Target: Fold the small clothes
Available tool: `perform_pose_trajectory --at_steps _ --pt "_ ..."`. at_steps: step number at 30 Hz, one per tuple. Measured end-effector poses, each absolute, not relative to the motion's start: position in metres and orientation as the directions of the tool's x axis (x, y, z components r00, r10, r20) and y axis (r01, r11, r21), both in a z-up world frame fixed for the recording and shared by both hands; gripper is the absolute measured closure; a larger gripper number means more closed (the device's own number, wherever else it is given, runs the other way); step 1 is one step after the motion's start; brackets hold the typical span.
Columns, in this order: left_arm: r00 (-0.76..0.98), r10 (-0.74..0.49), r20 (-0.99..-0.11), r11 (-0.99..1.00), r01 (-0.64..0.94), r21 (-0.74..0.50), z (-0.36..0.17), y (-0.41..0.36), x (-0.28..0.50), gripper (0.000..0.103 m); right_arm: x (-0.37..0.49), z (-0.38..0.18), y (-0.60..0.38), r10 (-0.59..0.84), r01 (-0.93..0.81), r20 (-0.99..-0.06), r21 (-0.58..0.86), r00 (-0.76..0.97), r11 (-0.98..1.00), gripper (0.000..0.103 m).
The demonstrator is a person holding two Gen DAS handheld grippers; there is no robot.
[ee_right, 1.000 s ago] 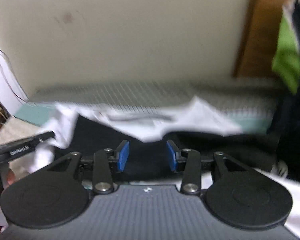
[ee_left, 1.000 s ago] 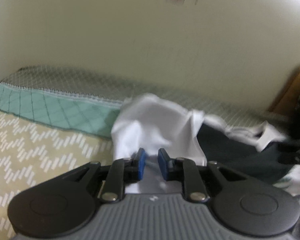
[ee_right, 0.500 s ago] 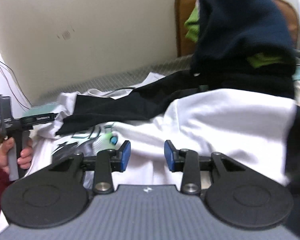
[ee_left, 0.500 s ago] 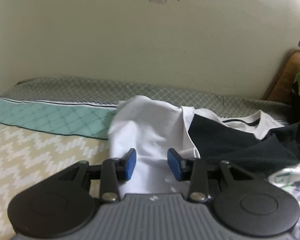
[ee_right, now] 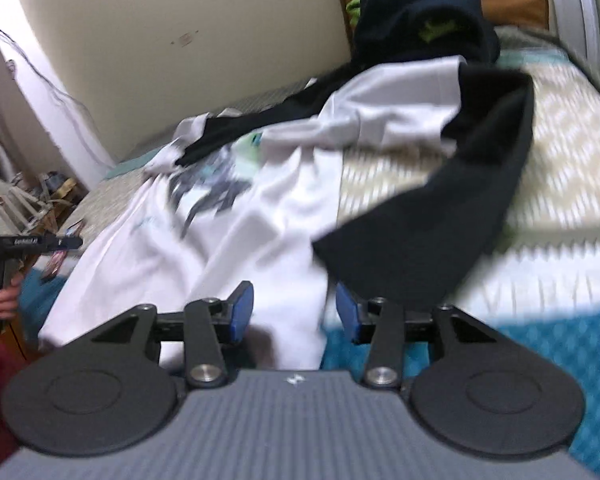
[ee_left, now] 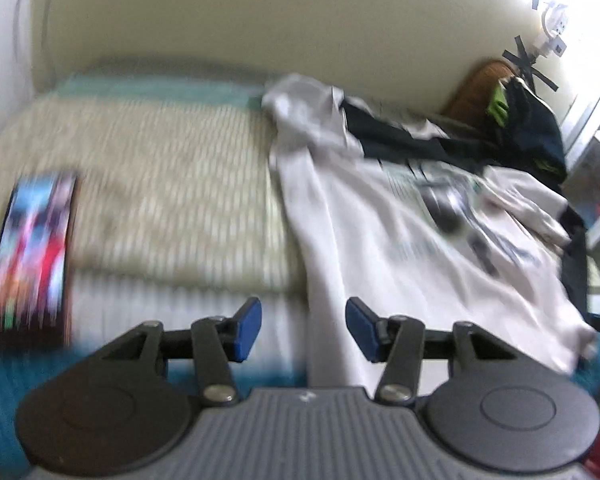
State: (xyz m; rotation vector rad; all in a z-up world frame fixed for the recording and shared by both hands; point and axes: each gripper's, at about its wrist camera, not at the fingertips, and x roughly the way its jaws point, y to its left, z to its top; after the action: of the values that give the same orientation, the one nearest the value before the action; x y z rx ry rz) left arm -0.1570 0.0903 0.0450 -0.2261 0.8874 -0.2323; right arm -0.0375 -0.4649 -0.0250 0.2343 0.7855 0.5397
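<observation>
A white T-shirt point(ee_left: 380, 232) with black sleeves and a dark chest print lies spread on the bed, blurred by motion. My left gripper point(ee_left: 303, 330) hovers at the near hem with its jaws opening. A strip of white cloth lies below the gap, and the pads press nothing. My right gripper point(ee_right: 294, 314) is over the shirt point(ee_right: 220, 220) at its other near edge, jaws also opening, white cloth beneath the gap. A black sleeve point(ee_right: 440, 240) lies folded over beside its right pad. The left gripper point(ee_right: 28, 242) shows at the far left of the right wrist view, held by a hand point(ee_right: 4, 300).
A heap of dark and green clothes point(ee_right: 420, 12) sits at the head of the bed against a brown board point(ee_left: 484, 80). A colourful flat packet point(ee_left: 32, 252) lies on the patterned bedspread point(ee_left: 160, 184). A teal blanket point(ee_right: 540, 340) covers the near edge. A wall runs behind.
The left jaws have widened from nearly shut around white cloth to well apart. Both grippers have drawn back from the shirt's far side to its near hem.
</observation>
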Motion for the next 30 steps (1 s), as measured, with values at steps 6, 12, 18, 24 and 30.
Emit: perform_pose_trajectory --at_steps 6,12,18,24,30 --pt "0.583 -0.330 -0.742 0.930 0.065 -0.363 0.039 0.091 -0.222 0.038 -0.063 -0.031 -0.474 0.605 -0.424 -0.563 0.432 0.563 0.796 0.032" --pt "0.579 -0.267 -0.771 0.961 0.097 -0.260 0.026 0.061 -0.230 0.091 -0.052 -0.048 -0.451 0.615 -0.445 -0.550 0.424 0.565 0.789 0.075" --pt "0.639 -0.267 -0.721 0.960 0.115 -0.254 0.070 0.084 -0.246 0.099 -0.075 -0.016 -0.463 0.717 -0.544 -0.489 0.469 0.496 0.696 0.096" --pt "0.580 -0.179 -0.795 0.984 0.094 -0.152 0.066 0.096 -0.258 0.094 -0.124 -0.013 -0.476 0.774 -0.642 -0.522 0.464 0.359 0.610 0.091" --pt "0.685 -0.090 -0.723 0.984 -0.052 -0.171 0.087 0.136 -0.248 0.078 -0.092 -0.020 -0.537 0.630 -0.399 -0.495 0.497 0.599 0.770 0.064"
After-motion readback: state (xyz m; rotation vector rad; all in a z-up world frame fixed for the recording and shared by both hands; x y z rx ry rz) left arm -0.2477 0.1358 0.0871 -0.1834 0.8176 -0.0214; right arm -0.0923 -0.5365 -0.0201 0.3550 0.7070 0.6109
